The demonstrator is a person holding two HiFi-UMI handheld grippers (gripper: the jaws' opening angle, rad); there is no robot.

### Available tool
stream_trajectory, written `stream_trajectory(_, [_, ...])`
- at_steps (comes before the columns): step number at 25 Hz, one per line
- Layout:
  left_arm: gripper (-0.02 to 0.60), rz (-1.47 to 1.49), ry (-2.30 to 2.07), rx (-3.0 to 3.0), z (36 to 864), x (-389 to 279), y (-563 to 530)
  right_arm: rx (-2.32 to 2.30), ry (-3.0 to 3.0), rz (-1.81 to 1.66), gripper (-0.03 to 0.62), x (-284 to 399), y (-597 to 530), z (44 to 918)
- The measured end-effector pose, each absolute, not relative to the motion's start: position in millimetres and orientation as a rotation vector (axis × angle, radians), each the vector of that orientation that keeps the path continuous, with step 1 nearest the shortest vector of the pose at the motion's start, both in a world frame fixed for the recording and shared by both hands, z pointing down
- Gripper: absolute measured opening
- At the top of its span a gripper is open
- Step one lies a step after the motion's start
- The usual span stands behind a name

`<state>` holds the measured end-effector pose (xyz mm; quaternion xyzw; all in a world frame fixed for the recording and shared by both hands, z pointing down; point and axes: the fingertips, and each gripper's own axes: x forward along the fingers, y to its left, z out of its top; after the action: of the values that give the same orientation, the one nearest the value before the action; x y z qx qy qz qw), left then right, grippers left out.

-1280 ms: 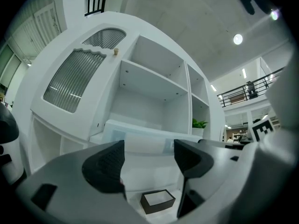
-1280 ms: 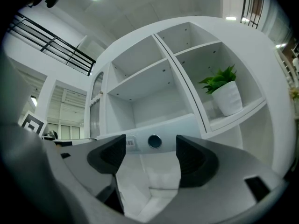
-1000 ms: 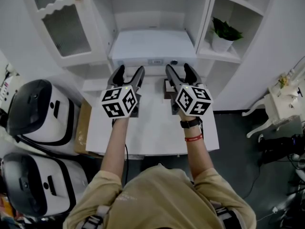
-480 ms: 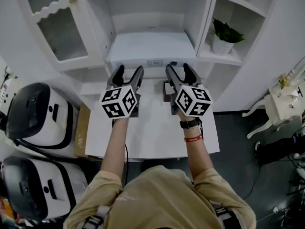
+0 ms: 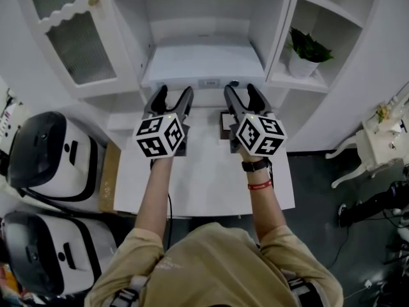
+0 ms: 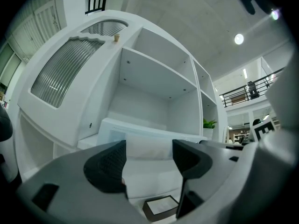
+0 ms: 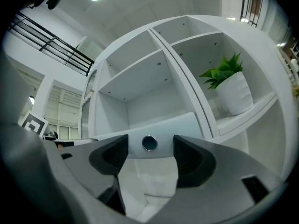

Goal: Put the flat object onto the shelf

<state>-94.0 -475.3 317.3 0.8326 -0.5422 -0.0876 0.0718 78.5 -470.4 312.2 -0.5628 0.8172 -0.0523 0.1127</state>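
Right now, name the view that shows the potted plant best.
The right gripper view: the potted plant looms large, leaves and pot clear. The head view shows it smaller from above; the left gripper view, only distant leaves.

At frame centre, the dark-framed flat object [image 5: 222,120] is mostly covered by the right gripper [image 5: 240,92]. The label [image 5: 209,83] on the white box [image 5: 201,62] cannot be read. At lower left, a white machine [image 5: 45,254] is cropped.

Shelf unit [image 5: 211,18]: white throughout. Its door [image 5: 80,40]: grey ribbed glass. Worktop [image 5: 204,178]: white. Flat object [image 5: 223,123]: dark frame, white face. Left gripper [image 5: 173,93] and right gripper [image 5: 241,91]: dark grey, each with a cube of black-and-white square markers. Plant [image 5: 310,47]: green leaves, white pot. Wristband [image 5: 259,185]: red.
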Motion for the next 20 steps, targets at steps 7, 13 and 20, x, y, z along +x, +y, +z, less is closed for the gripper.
stream_trajectory(7, [0.325,-0.260,-1.635,2.499,317.2,-93.3,-490.8,-1.653,2.392,-0.156,0.315,79.1,-484.9,312.0])
stream_trajectory(13, [0.321,-0.265,-1.631,2.498,317.4,-91.8,-501.1,-1.656,2.388,-0.154,0.313,81.2,-495.1,312.2])
stream_trajectory(20, [0.318,-0.263,-1.640,2.491,318.2,-90.7,-511.1,-1.648,2.374,-0.173,0.313,82.8,-504.9,312.2])
